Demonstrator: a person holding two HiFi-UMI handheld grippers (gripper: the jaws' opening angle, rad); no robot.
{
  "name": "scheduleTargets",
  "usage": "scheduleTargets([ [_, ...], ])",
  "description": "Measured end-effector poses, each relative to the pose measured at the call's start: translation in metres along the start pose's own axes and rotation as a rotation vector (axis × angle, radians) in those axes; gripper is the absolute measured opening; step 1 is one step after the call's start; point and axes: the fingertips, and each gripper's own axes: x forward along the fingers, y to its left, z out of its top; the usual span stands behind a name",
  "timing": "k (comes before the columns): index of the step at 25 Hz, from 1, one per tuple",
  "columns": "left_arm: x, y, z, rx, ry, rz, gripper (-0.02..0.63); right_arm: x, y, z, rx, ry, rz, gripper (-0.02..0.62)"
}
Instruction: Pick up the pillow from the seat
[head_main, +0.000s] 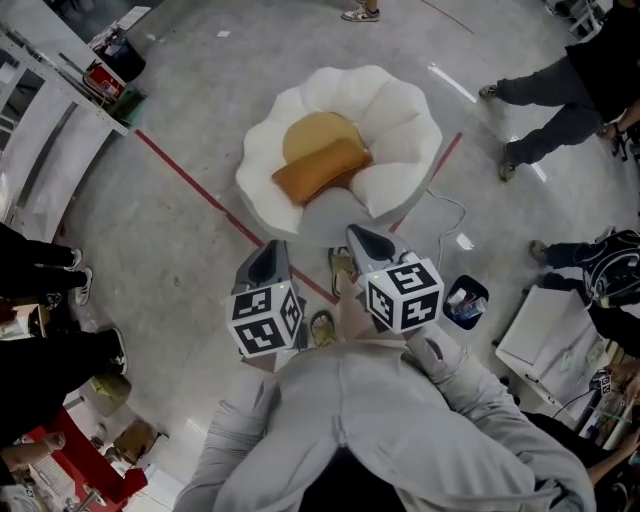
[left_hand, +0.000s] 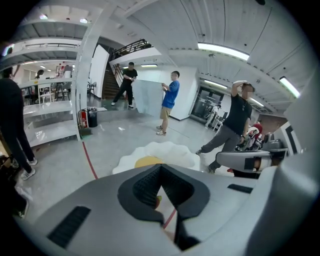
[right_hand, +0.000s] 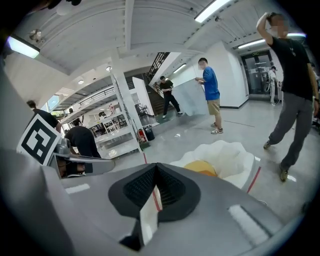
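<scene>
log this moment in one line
stage: pre-grasp | pillow: on seat, untouched | left gripper: shut, empty | right gripper: shut, empty | both short of seat

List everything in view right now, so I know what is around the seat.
seat: one, white, petal-shaped, mid-floor
pillow: one, orange, lying on the seat
round cushion: one, yellow, on the seat behind the pillow
floor lines: two, red, either side of the seat
cable: one, white, floor right of the seat
container: one, dark blue, floor at right
shelving: white, upper left
bystanders: several, mostly dark clothes, round the edges
left gripper: grey, shut, empty, short of the seat
right gripper: grey, shut, empty, short of the seat
operator's top: grey, bottom centre
</scene>
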Motion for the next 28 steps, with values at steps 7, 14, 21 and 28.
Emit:
scheduleTargets([
  [7, 0.04, -0.005, 0.032, -0.014, 0.004, 0.008, 0.003, 0.031, -0.031, 0.029, -0.017, 0.023, 0.011, -0.002],
  [14, 0.078, -0.01, 0.052, -0.013, 0.036, 0.026, 0.003, 0.059, -0.063, 0.051, -0.005, 0.051, 0.025, -0.002],
  [21, 0.116, -0.02, 0.074, -0.003, 0.063, 0.034, 0.002, 0.084, -0.096, 0.071, 0.018, 0.075, 0.039, -0.002],
  [28, 0.152, -0.024, 0.087, -0.005, 0.089, 0.044, 0.002, 0.109, -0.124, 0.08, 0.043, 0.107, 0.053, -0.002],
])
